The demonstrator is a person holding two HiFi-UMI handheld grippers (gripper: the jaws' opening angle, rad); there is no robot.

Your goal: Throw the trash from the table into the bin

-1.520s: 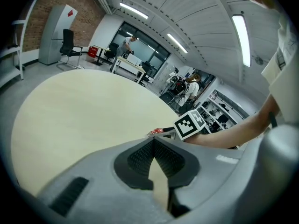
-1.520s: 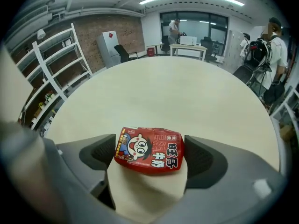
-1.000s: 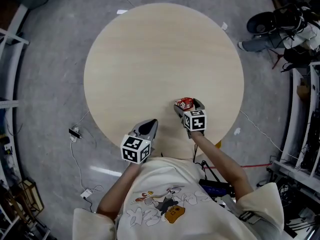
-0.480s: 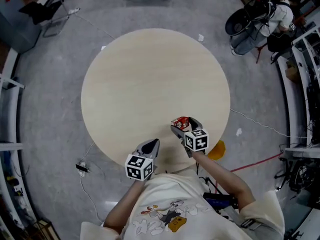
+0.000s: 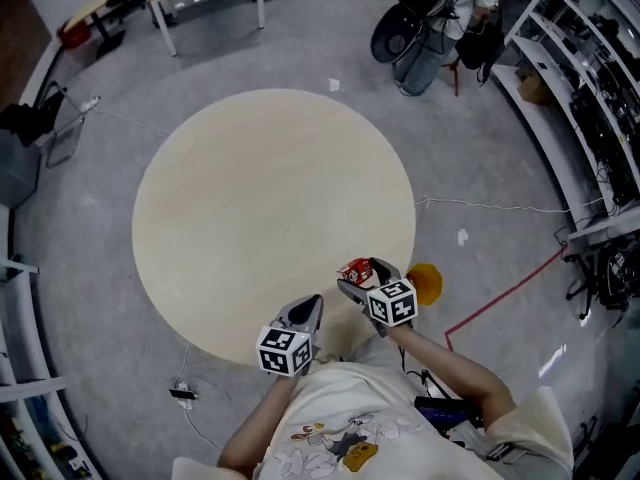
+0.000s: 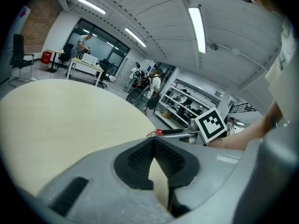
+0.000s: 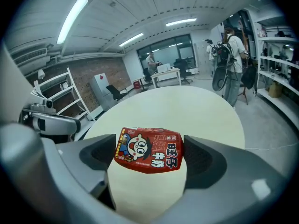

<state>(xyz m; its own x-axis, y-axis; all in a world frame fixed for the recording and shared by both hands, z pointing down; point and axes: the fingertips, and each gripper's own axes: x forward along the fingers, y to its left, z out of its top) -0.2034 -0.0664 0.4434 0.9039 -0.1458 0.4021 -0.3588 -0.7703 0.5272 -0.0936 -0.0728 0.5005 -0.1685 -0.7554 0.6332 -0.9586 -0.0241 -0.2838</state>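
Head view: my right gripper (image 5: 362,280) is clamped on the red carton (image 5: 354,270) at the near edge of the surface (image 5: 250,198), so pickup looks done and binning remains (the orange thing (image 5: 424,283) on the floor may be where it goes). Left gripper view shows my left gripper (image 6: 154,148) pinched together, empty. Right gripper view alone shows the carton's cartoon print.

The milk carton (image 7: 149,149) was red, with a cartoon face and black-and-white lettering. The round table (image 5: 260,198) was pale beige wood-grain. The left gripper (image 6: 154,158) and right gripper (image 7: 149,161) were grey with black pads — their marker cubes (image 5: 392,303) black-and-white.
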